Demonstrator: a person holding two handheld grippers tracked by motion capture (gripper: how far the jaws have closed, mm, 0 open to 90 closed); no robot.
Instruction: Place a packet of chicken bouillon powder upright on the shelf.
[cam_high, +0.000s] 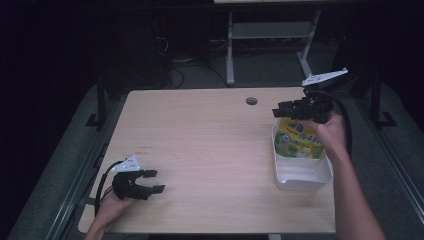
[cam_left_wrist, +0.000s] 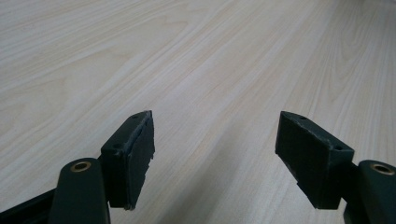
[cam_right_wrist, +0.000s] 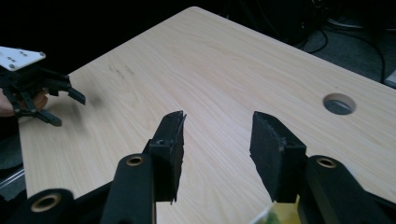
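Dim lab — bare table (cam_high: 210, 150), cables (cam_high: 175, 75).

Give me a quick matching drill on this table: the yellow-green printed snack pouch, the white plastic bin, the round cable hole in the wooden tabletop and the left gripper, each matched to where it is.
Things:
1. yellow-green printed snack pouch
2. white plastic bin
3. round cable hole
4. left gripper

Places:
A. at the near left corner of the table, jaws apart with nothing between them
B. near the far edge of the tabletop, right of the middle
C. standing in the bin's far end, just below the right gripper
D. on the right side of the table

Pairs: 1-C, 2-D, 3-B, 4-A
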